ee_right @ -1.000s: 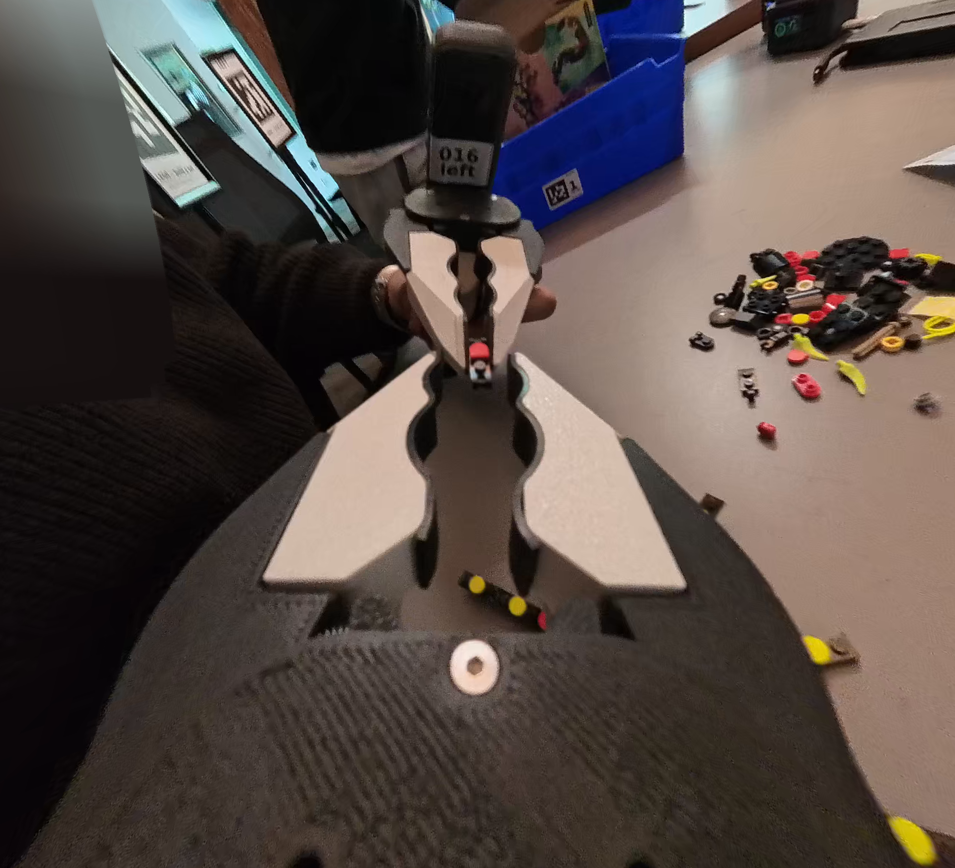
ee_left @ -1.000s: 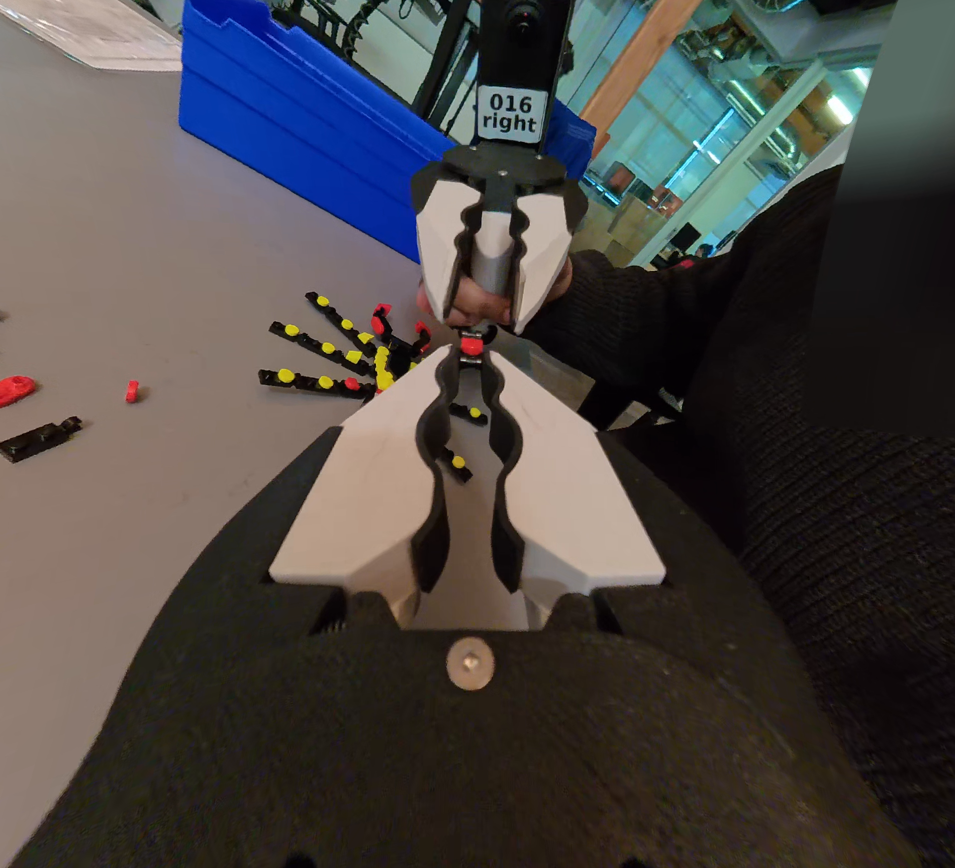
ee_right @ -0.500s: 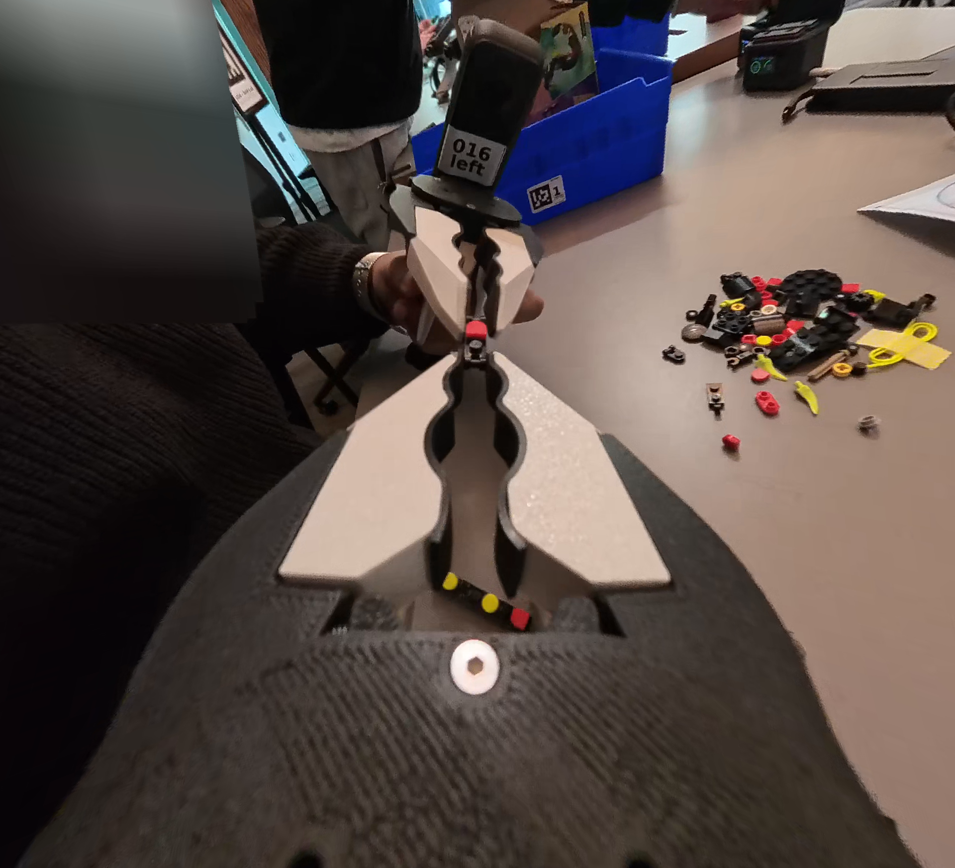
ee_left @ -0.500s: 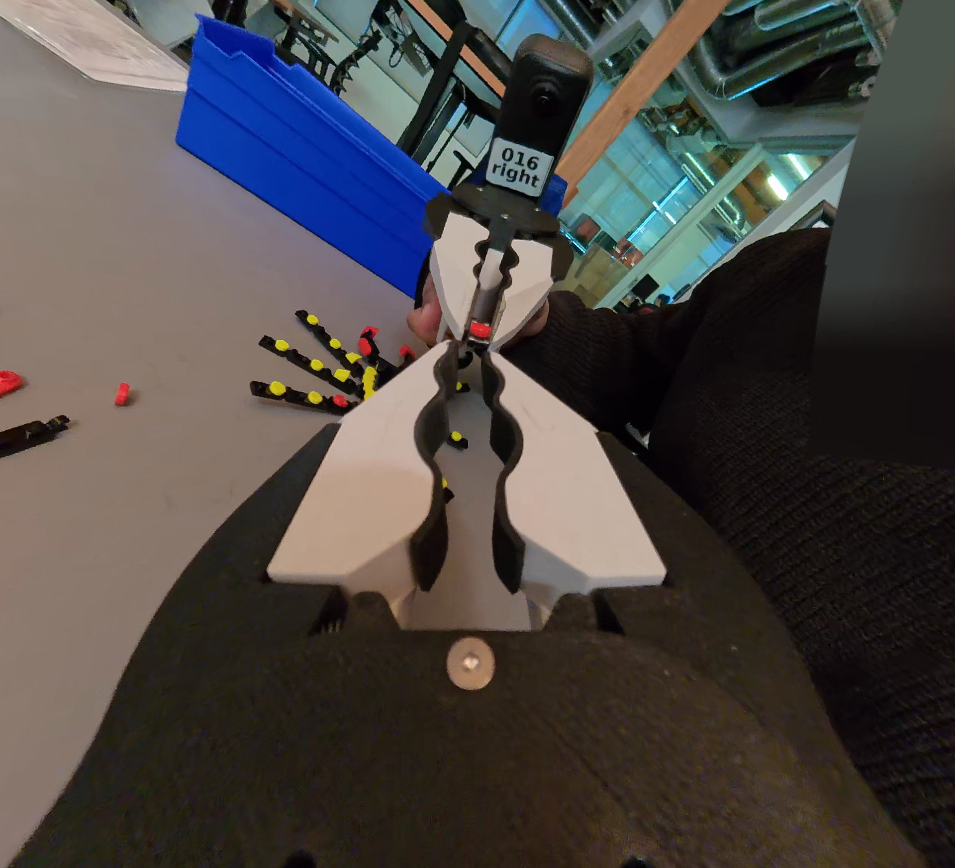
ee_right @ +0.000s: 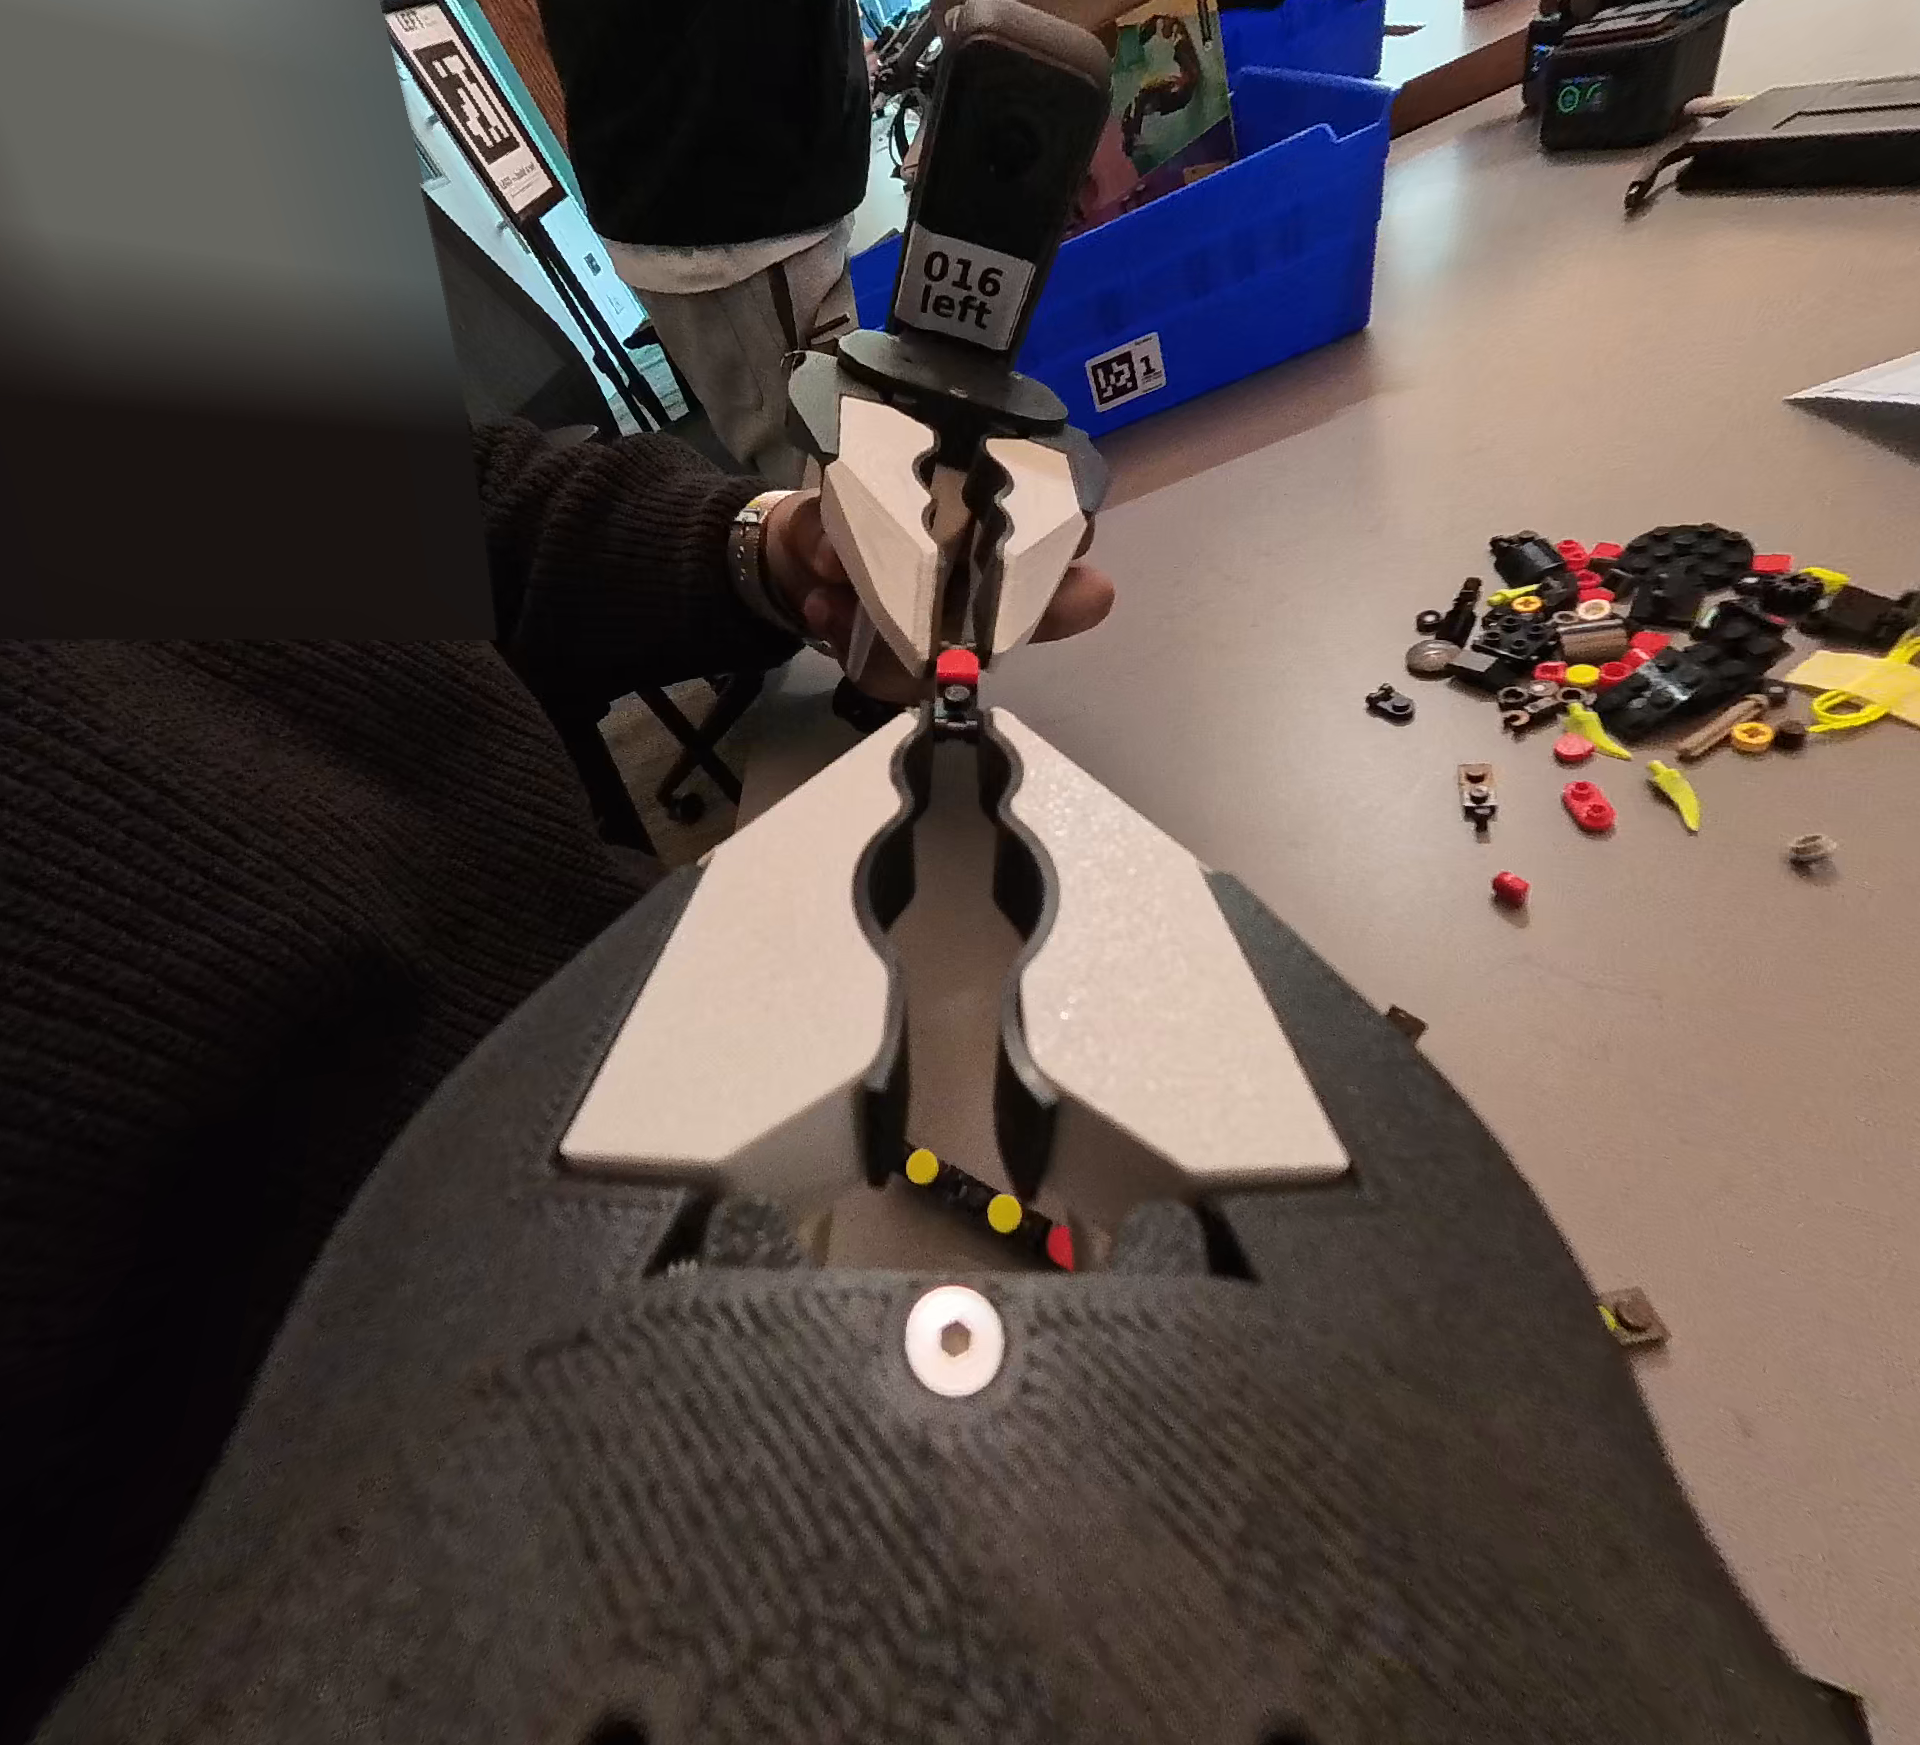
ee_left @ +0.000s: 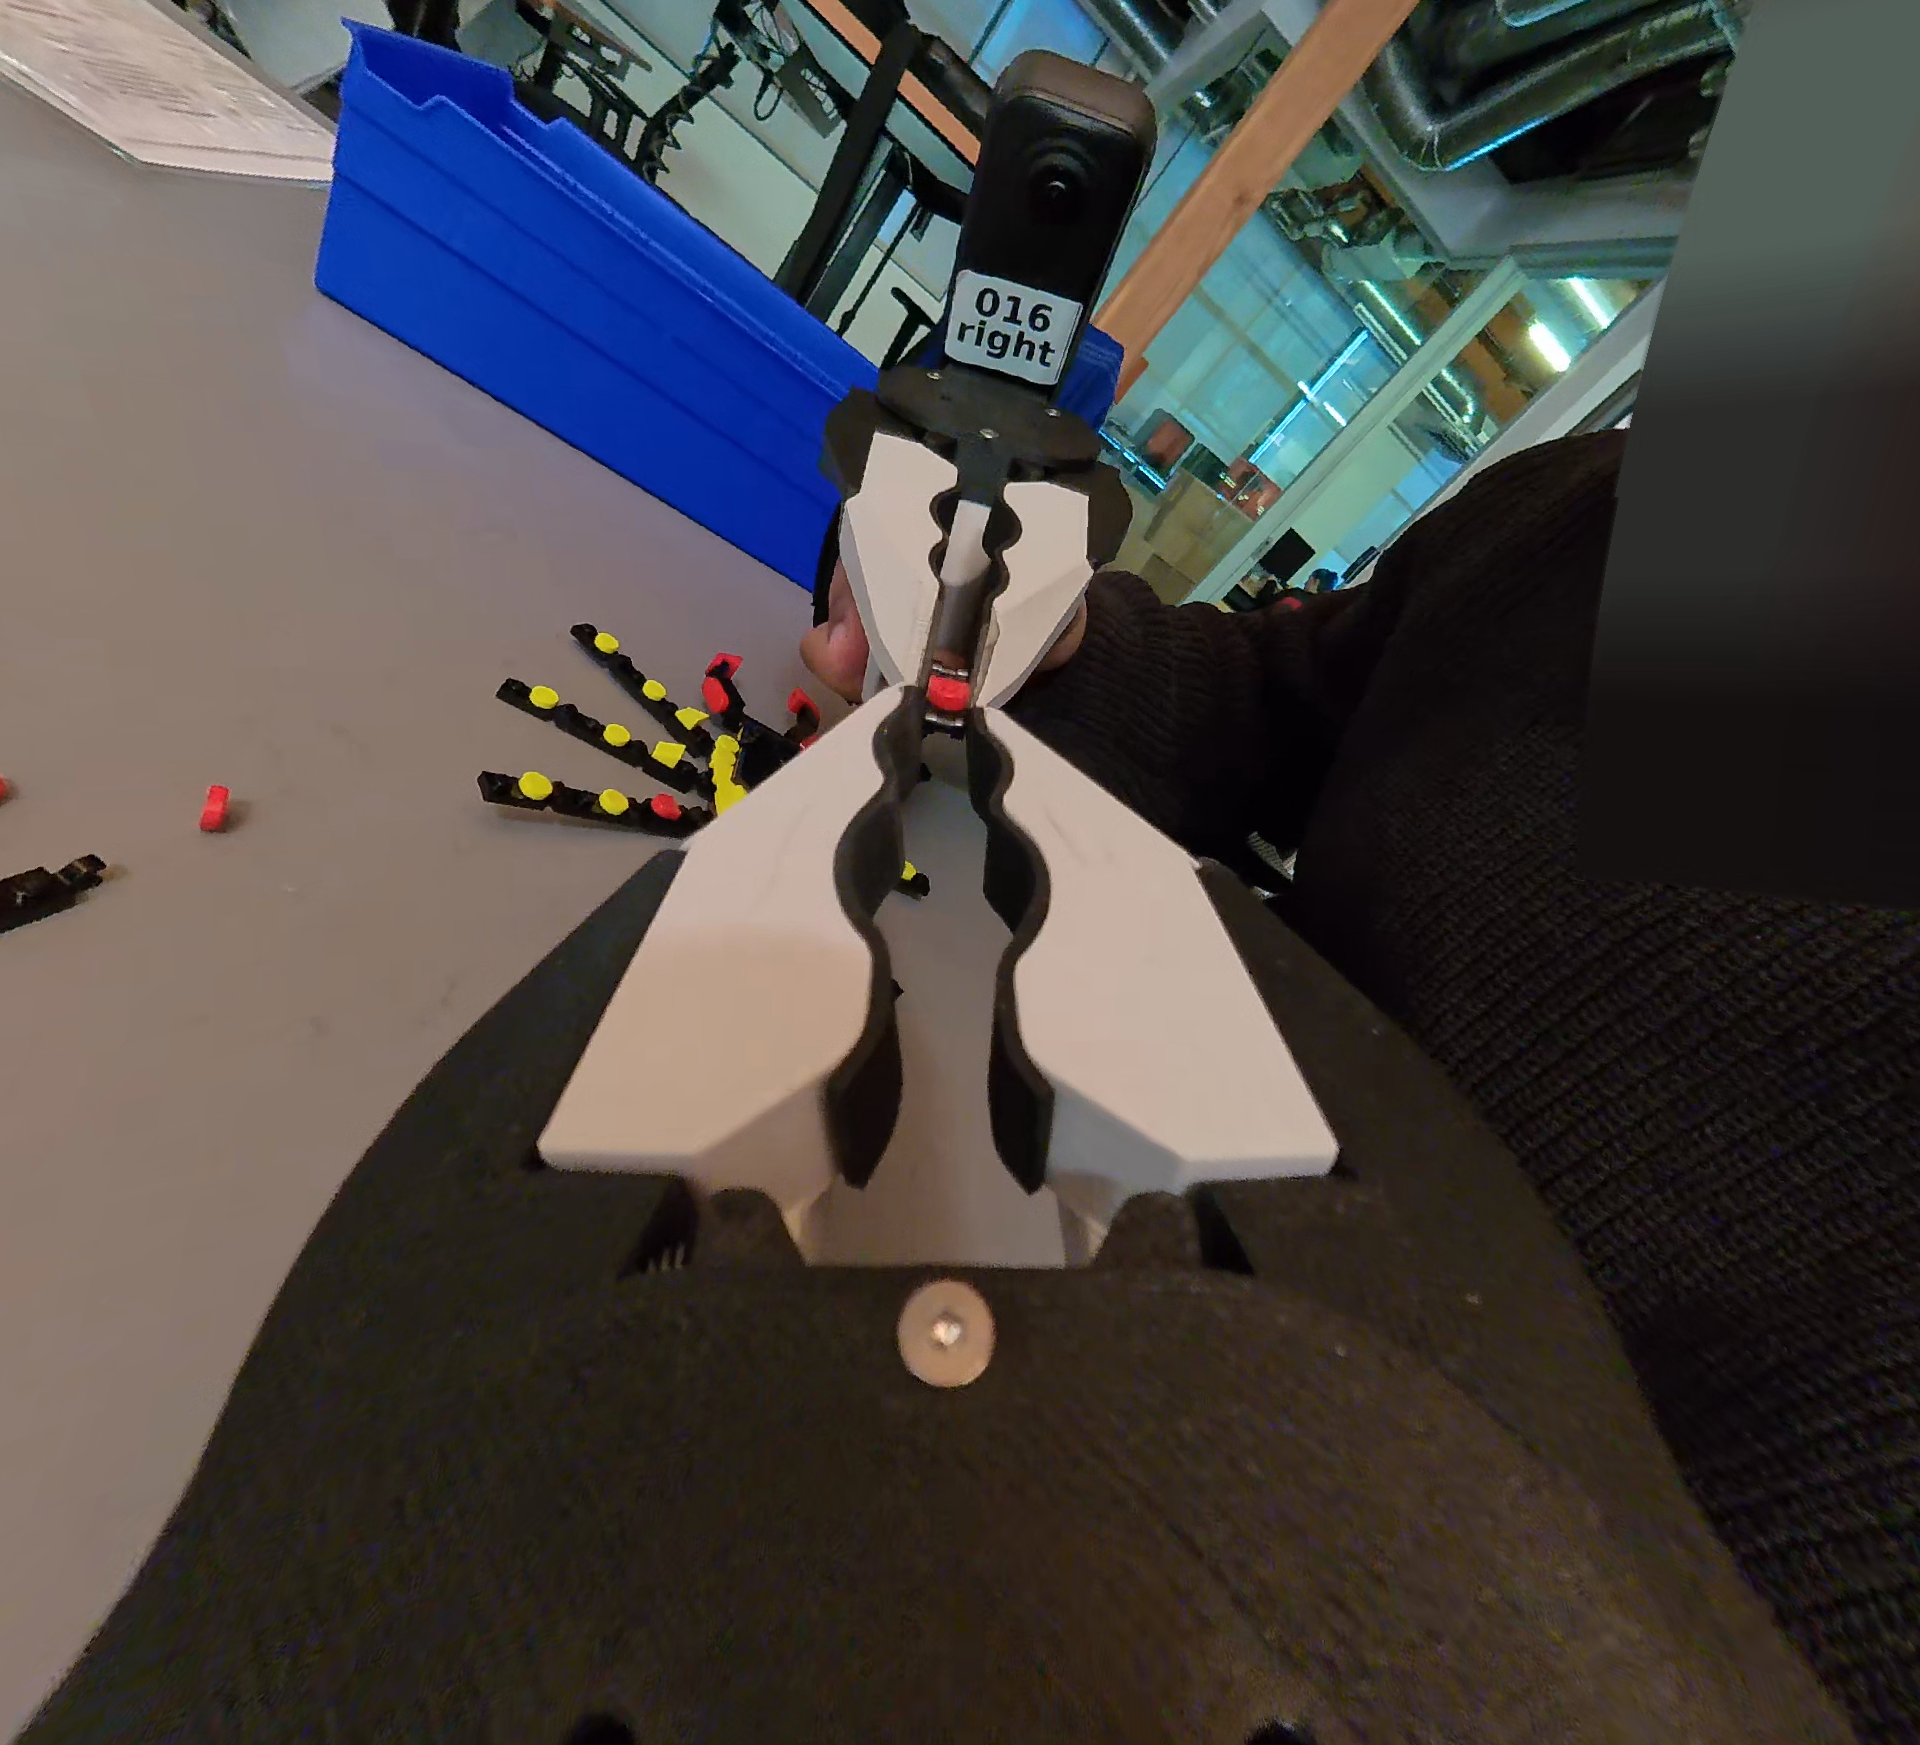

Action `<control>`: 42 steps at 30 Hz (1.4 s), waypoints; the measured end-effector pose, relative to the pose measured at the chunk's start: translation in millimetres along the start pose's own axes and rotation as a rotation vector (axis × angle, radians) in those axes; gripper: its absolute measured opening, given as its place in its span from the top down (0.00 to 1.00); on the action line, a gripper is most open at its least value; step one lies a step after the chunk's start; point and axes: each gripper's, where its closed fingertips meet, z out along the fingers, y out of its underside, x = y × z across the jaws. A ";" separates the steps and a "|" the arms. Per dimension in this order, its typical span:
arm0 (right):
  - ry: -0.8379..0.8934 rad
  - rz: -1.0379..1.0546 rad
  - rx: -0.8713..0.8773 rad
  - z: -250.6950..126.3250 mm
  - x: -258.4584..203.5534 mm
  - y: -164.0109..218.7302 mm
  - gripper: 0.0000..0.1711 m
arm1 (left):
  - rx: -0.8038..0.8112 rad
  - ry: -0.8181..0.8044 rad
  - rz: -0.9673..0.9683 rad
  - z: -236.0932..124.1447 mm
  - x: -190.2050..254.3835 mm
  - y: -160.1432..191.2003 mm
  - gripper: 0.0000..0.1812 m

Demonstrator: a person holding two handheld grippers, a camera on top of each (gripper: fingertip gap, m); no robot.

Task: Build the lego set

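In the left wrist view, the left gripper (ee_left: pixel 943 727) was clenched on a small black piece (ee_left: pixel 940 727) above the grey table (ee_left: pixel 260 552), tip to tip with the right gripper (ee_left: pixel 948 679), which pinched a red stud (ee_left: pixel 948 687); black strips (ee_left: pixel 613 750) lay near a blue bin (ee_left: pixel 582 282). In the right wrist view, the right gripper (ee_right: pixel 954 721) gripped the black piece (ee_right: pixel 954 713), the left gripper (ee_right: pixel 956 656) the red stud (ee_right: pixel 956 667), with loose bricks (ee_right: pixel 1662 646) well apart on the table (ee_right: pixel 1558 1020).

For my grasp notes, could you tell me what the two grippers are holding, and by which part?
They meet tip to tip on one tiny stack: the left gripper pinches its black piece, the right gripper likewise in its own view, with a red piece beyond.
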 end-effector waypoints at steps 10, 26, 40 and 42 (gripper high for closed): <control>-0.023 0.042 0.034 -0.2 -0.3 -4.2 0.90 | -0.034 -0.002 0.020 2.9 1.8 5.1 0.97; -0.019 -0.005 0.005 1.3 -8.9 -7.5 0.96 | -0.008 0.037 -0.031 6.6 10.1 2.7 0.97; 0.013 0.208 0.098 2.0 1.6 -12.4 0.97 | -0.037 -0.074 -0.019 6.2 2.1 1.1 0.95; 0.021 0.237 0.105 2.6 3.8 -11.1 0.97 | -0.051 -0.095 -0.007 5.9 -0.4 2.6 0.95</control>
